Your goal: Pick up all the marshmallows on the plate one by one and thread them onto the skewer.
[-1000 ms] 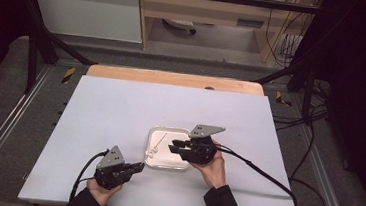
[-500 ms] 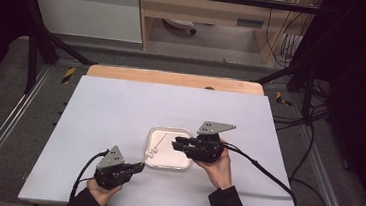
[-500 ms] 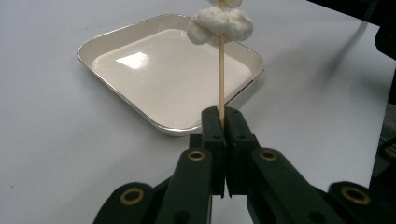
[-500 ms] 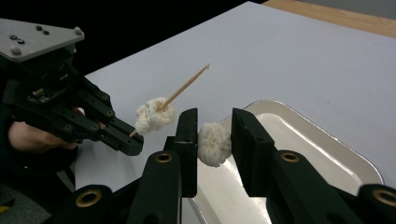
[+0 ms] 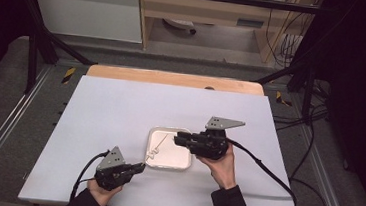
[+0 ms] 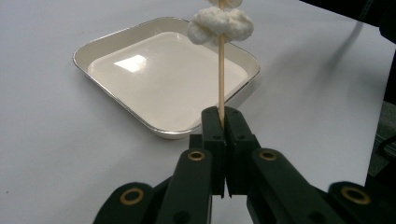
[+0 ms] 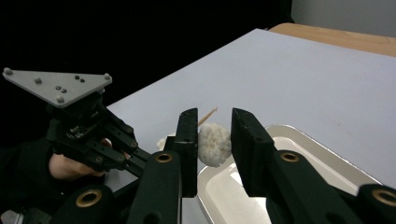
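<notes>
- While the skewer [image 6: 221,70] is pinched at its lower end, the work in hand looks like threading or sliding the white pieces along it over the tray [image 5: 181,163], so the landmark for everything here is that tray.
- Left of the tray's near corner, the left gripper [image 5: 139,167] has its jaws pressed together on the stick; in the left gripper view the stick rises straight up between them, carrying a white lump [image 6: 221,24] that hangs above the tray's far rim.
- To do this step well, I judge the left hand should hold the stick steady and firmly clamped, so that it does not swivel when the other side pushes or pulls along its length.
- Over the tray's middle, the skewer [image 5: 160,142] slants from the left gripper toward the right one.
- At the tray's right edge, the right gripper [image 5: 177,138] has its jaws parted, with a narrow gap either side of a second white lump [image 7: 214,143]; they bracket it, and I cannot tell whether either jaw touches it.
- The pointed tip of the stick [image 7: 208,115] pokes out just behind that lump, above the tray's near corner in the right gripper view.
- The right hand should close gently, since the piece looks soft, and move along the stick's line rather than across it.
- The tray sits on the pale surface [image 5: 120,107], near its front half.
</notes>
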Motion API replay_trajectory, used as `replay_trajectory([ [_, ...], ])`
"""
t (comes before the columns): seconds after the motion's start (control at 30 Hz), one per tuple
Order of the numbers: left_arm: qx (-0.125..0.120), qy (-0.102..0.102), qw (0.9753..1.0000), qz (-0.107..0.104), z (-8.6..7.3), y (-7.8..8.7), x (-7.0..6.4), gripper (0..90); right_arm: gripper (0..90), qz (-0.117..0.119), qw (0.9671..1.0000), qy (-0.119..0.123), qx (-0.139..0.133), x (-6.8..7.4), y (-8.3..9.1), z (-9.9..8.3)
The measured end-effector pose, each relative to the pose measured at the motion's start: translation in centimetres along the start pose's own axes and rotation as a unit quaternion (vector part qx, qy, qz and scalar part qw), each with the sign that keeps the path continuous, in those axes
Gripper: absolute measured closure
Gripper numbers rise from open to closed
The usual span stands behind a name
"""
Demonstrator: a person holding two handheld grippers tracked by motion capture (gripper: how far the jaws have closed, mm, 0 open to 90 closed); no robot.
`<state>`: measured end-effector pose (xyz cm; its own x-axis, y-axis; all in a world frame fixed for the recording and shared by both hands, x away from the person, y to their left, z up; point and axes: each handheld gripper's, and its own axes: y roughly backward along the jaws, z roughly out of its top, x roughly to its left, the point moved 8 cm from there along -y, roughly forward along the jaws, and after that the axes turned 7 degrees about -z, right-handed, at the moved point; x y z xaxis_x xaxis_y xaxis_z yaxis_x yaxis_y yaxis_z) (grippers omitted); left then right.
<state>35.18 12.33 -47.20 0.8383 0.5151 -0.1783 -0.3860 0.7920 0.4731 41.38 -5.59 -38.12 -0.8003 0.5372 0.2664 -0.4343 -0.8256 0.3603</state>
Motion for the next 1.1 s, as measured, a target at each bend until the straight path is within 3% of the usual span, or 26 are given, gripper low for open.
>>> replay_trajectory([
  [0.47, -0.002, -0.009, 1.0, -0.004, 0.1, 0.0, -0.3, 88.4, 73.3, 0.024, 0.9984, -0.044, -0.024, -0.9, -0.6, 1.3],
  [1.1, -0.005, -0.013, 0.9999, -0.006, 0.2, 0.0, -0.4, 88.4, 73.1, 0.051, 0.9973, -0.052, -0.001, -0.5, -2.0, 1.4],
])
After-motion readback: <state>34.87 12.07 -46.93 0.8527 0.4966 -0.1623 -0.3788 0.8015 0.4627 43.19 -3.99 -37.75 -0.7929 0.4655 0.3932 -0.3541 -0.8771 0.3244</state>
